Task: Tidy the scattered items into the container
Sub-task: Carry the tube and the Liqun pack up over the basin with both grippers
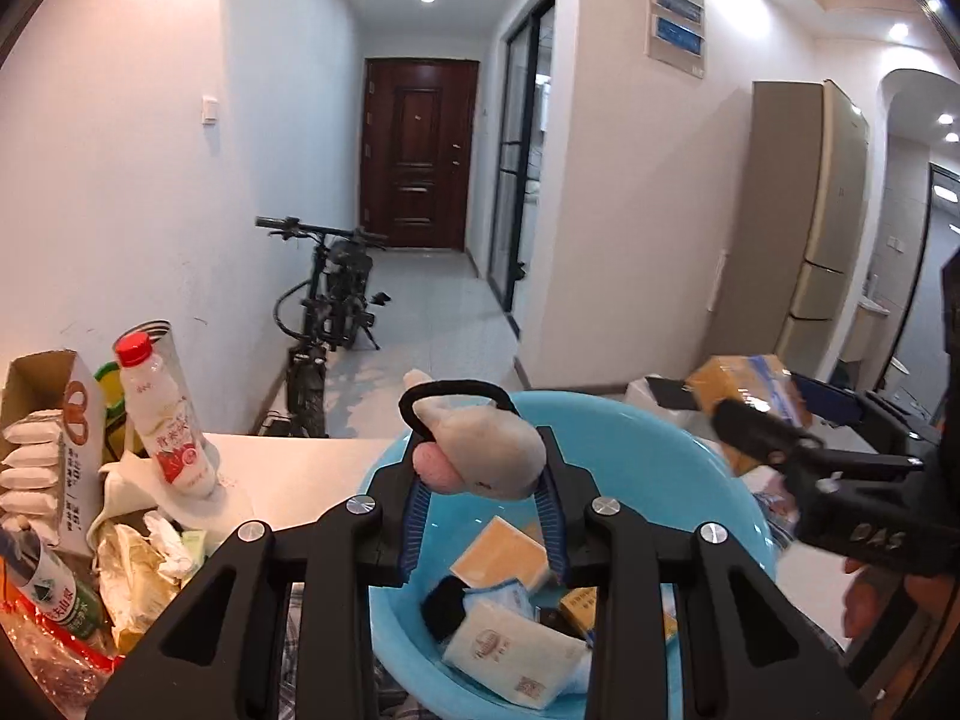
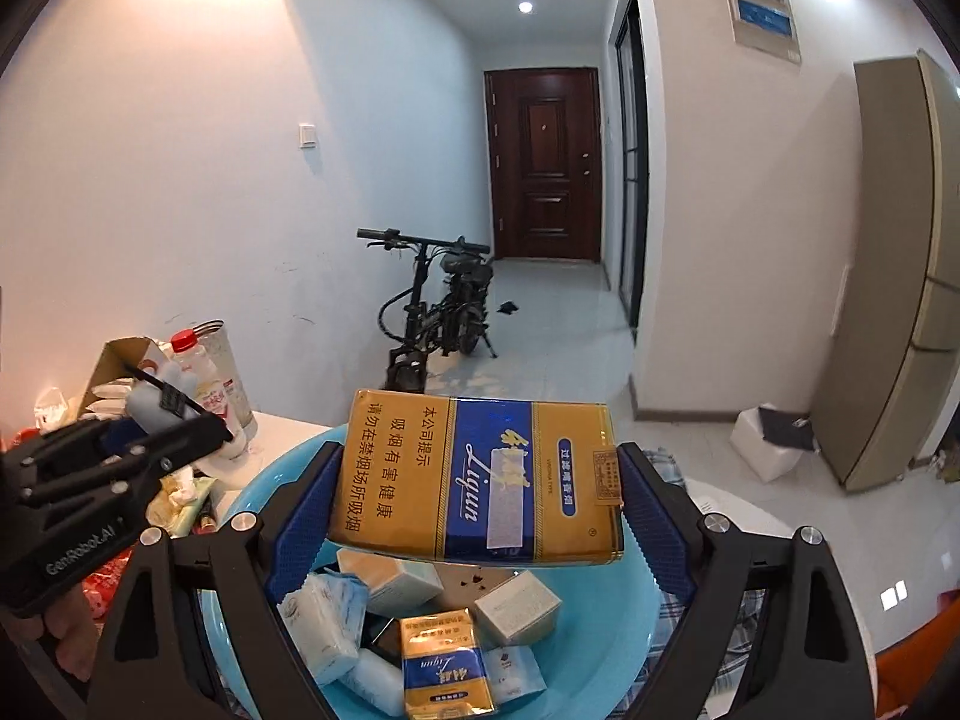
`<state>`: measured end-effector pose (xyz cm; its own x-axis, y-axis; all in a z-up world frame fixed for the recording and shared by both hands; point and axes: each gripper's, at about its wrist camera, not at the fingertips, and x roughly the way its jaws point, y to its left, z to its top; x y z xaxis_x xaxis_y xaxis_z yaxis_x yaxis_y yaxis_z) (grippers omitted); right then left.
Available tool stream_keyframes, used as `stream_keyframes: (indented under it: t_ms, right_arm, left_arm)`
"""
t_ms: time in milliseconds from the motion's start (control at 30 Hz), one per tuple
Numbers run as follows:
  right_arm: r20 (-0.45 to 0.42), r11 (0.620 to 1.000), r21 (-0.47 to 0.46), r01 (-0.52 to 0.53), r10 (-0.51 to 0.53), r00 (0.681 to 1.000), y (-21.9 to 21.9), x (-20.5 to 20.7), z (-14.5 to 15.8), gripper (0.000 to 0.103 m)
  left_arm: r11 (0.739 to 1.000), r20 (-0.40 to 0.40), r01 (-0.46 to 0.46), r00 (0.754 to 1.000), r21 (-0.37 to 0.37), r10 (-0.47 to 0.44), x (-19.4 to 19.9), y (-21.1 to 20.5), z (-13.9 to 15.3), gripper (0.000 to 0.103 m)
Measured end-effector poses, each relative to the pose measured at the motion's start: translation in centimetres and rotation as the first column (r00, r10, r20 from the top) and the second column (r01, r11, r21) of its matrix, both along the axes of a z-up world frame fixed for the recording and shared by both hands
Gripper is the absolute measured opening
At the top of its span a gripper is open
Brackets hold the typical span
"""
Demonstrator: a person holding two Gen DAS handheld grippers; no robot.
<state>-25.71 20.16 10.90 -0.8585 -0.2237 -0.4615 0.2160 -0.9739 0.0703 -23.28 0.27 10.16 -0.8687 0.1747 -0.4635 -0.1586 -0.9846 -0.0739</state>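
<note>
My left gripper (image 1: 483, 480) is shut on a grey plush toy (image 1: 492, 444) with a pink patch and a black strap loop, held above the blue basin (image 1: 606, 420). My right gripper (image 2: 483, 456) is shut on a gold and blue cigarette carton (image 2: 420, 474), held flat between the blue pads over the same blue basin (image 2: 270, 480). Inside the basin lie tissue packs (image 2: 324, 624), small boxes and a gold cigarette pack (image 2: 441, 666). Each view shows the other tool: the right gripper (image 1: 756, 393) with its carton at the right, the left gripper (image 2: 180, 420) at the left.
Clutter crowds the white table (image 1: 300, 468) on the left: a red-capped milk bottle (image 1: 171, 420), an open snack box (image 1: 48, 450), a green-label bottle (image 1: 54, 588) and wrappers. A bicycle (image 2: 432, 312) stands in the hallway. A white box (image 2: 774, 438) sits by the fridge.
</note>
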Motion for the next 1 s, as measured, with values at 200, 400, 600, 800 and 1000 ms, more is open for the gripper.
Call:
stream_keyframes:
  t_ms: [200,400,600,800,1000]
  right_arm:
    - [-0.007,1.000,0.010,-0.017,0.017,1.000,-0.9,0.3,0.3,0.090]
    - [-0.004,0.998,0.039,-0.052,0.052,0.999,-2.3,0.6,0.5,0.090]
    - [-0.007,0.996,0.056,-0.064,0.065,0.998,-3.0,0.8,0.6,0.090]
    - [-0.011,0.996,0.063,-0.057,0.058,0.998,-3.0,1.0,0.7,0.090]
    - [-0.012,0.996,0.066,-0.054,0.055,0.998,-2.9,0.9,0.7,0.090]
  left_arm:
    - [1.000,0.002,0.007,1.000,-0.014,-0.007,0.0,0.5,-0.1,0.030]
    - [1.000,-0.005,0.008,1.000,-0.030,-0.008,0.3,1.0,0.0,0.030]
    - [0.999,-0.007,0.012,1.000,-0.035,-0.012,0.4,1.2,0.0,0.030]
    - [0.999,-0.007,0.015,1.000,-0.041,-0.015,0.3,1.4,-0.1,0.031]
    - [0.999,-0.001,0.016,1.000,-0.047,-0.016,0.3,1.4,-0.2,0.030]
